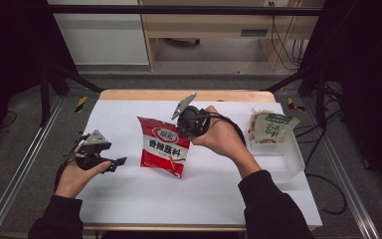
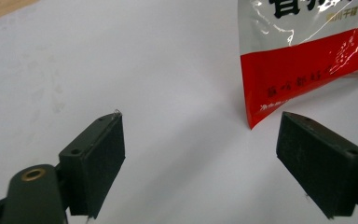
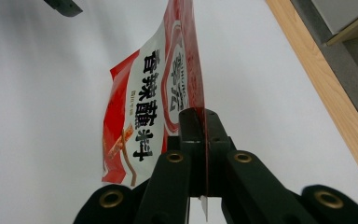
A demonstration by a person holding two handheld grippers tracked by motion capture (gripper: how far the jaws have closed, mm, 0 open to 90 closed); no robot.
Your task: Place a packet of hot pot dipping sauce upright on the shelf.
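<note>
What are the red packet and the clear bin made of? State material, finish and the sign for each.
Red packet: seemingly thin plastic film, glossy; it shows bright glare streaks and crinkles, and its thin edge sits clamped in the right gripper.
Clear bin: probably rigid plastic, translucent and slightly frosted; the table shows through its walls, which hold a boxy shape around a pale packet.

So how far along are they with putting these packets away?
One green-and-white packet already sits in the clear bin. The right gripper is shut on the red packet's edge, holding it up off the white table. The left gripper is open and holds nothing. Left to do, probably: carry the red packet to the bin.
</note>
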